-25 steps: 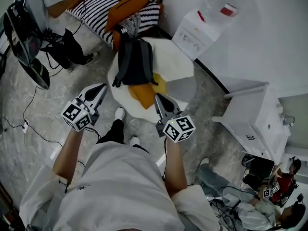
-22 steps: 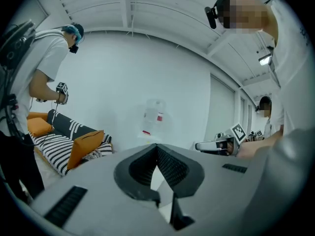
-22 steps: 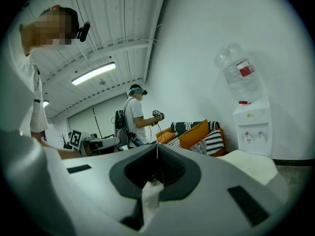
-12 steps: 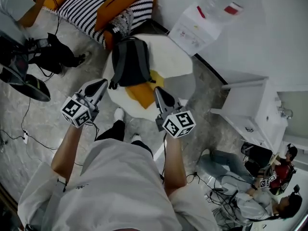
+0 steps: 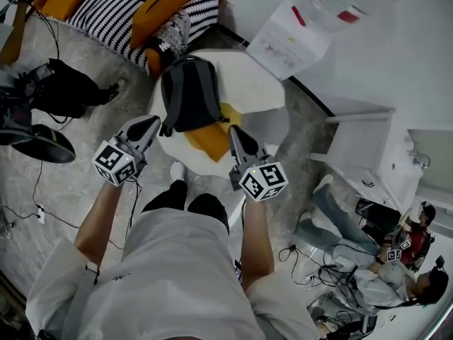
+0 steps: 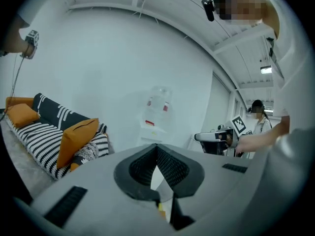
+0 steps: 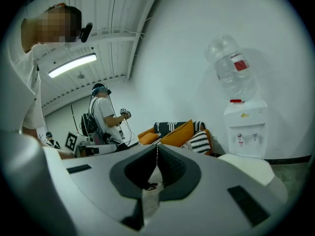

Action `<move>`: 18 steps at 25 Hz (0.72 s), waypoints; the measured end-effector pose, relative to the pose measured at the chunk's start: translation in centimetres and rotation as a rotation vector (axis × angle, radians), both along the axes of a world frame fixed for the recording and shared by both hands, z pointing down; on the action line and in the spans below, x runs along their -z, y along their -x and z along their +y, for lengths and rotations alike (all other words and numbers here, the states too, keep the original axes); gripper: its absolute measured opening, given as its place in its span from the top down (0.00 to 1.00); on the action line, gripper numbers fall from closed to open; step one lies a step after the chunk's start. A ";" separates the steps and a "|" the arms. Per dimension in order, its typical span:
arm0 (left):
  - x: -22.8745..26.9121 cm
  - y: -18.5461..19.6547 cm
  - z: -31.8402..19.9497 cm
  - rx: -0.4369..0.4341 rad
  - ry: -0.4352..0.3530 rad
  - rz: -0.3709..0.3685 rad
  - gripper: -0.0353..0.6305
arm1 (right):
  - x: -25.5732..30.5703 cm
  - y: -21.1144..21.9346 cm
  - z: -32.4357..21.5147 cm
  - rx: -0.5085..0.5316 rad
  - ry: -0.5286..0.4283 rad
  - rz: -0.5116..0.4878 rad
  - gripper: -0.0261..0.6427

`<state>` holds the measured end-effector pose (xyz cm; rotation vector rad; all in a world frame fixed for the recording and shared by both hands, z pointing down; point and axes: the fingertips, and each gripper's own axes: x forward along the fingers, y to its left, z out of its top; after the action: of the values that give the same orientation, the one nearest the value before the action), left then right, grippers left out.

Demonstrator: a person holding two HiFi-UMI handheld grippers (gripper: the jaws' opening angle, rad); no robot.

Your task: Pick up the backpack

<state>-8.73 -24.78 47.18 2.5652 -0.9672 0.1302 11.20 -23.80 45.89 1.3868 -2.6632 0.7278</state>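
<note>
The striped sofa (image 5: 120, 13) stood just behind the white round worktop (image 5: 258, 83), with a water dispenser (image 5: 290, 37) at the worktop's far right. The dark backpack (image 5: 190, 94) lay flat on the left half of the worktop, its lower end over an orange patch (image 5: 212, 137) and a strap hanging toward the near rim.

My left gripper (image 5: 150, 126) hovered at the near-left rim and my right gripper (image 5: 235, 132) at the near rim. Both had their jaws pressed together, with nothing between them.

The main risk, as I judged it, was arriving at the backpack with the jaws unopened. They would only nudge the soft fabric toward the sofa side and off the worktop.

A pinch on one strap alone could leave the body sagging, swinging and slipping free. If the orange patch was a loose thing, a deep grab might have lifted it too.

Cables (image 5: 49, 211) ran across the floor left of the worktop, and one could have caught my foot.
</note>
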 end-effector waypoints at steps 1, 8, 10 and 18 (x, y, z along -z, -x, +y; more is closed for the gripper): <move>-0.6 0.2 -0.5 0.012 0.008 -0.006 0.94 | -0.5 0.1 -0.6 -0.001 0.007 -0.003 0.95; -2.8 5.5 1.7 0.063 0.060 0.016 0.94 | -0.9 5.6 1.1 0.026 0.009 0.014 0.95; -3.1 6.0 2.1 0.062 0.049 0.017 0.94 | -1.3 6.6 1.2 0.040 -0.004 0.016 0.95; -7.6 7.0 0.0 0.156 0.070 -0.036 0.94 | -7.3 7.3 -2.4 0.114 0.000 0.065 0.95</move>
<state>-15.71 -24.76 54.80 2.4215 -1.1506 0.1639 3.94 -26.24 53.14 1.2240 -2.6661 0.6593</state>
